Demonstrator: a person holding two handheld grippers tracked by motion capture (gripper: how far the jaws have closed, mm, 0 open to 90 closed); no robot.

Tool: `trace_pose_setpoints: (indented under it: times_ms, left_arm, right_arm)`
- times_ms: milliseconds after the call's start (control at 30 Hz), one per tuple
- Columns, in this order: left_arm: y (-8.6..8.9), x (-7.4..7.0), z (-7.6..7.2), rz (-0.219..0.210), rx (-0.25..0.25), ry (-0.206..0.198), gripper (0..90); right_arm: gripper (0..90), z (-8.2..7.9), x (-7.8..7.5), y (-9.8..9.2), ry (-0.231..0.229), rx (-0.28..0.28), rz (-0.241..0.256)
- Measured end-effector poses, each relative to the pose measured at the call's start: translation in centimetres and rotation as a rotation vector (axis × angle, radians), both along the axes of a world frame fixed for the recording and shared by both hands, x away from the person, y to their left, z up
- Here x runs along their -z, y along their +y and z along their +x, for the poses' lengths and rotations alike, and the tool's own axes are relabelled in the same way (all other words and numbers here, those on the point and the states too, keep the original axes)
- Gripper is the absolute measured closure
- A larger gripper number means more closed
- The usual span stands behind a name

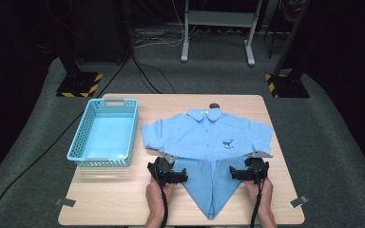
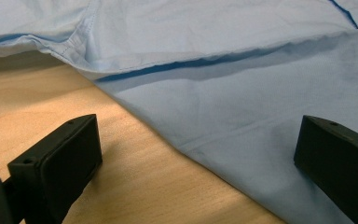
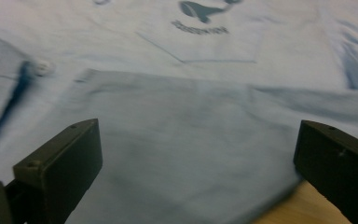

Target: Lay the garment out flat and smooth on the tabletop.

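Shirt (image 1: 209, 137) flat on table (image 1: 123, 190) | left tongs (image 1: 168, 172) agape | right tongs (image 1: 249, 171) agape

Two black handheld grippers, left gripper (image 1: 167, 173) and right gripper (image 1: 250, 171), each topped with a grey three-cornered plate and trailing a black cable. Blocky matte-black fingers (image 2: 58, 163) with a small screw hole near each tip. Bare hands and forearms, no sleeves in sight
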State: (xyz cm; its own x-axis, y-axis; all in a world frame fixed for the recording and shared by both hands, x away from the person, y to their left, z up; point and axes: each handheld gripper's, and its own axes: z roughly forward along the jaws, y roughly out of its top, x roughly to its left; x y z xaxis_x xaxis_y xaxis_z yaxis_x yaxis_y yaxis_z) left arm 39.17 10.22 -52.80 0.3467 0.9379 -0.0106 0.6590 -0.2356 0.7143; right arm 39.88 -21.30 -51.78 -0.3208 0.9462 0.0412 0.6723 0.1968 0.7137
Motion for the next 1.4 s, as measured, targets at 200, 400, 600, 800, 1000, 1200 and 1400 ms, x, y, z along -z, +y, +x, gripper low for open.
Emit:
trace_pose_setpoints:
  times_ms: [200,400,600,800,1000,1200,1400]
  left_arm:
    - [0.0,0.0,0.0,0.000,0.001,0.000,0.3]
    - [0.0,0.0,0.0,0.000,0.001,0.000,0.3]
    - [0.0,0.0,0.0,0.000,0.001,-0.001,0.4]
    - [0.0,0.0,0.0,0.000,0.004,-0.001,0.4]
    - [0.0,0.0,0.0,0.000,0.004,-0.001,0.3]
    - [0.0,0.0,0.0,0.000,0.005,-0.001,0.3]
    - [0.0,0.0,0.0,0.000,0.005,-0.001,0.3]
  right_arm:
    - [1.3,0.5,-0.6,2.8,0.005,-0.064,0.006]
    - [3.9,1.8,-0.1,5.4,0.046,-0.103,-0.009]
    - [20.4,1.8,-0.1,5.8,0.033,-0.086,-0.059]
    - [34.5,1.2,-0.1,5.2,0.004,-0.087,-0.047]
    - [46.6,0.8,0.0,4.7,-0.018,-0.090,-0.033]
    - [58.1,0.7,-0.1,4.4,-0.022,-0.078,-0.026]
    - [69.6,0.5,-0.1,4.2,-0.023,-0.080,-0.022]
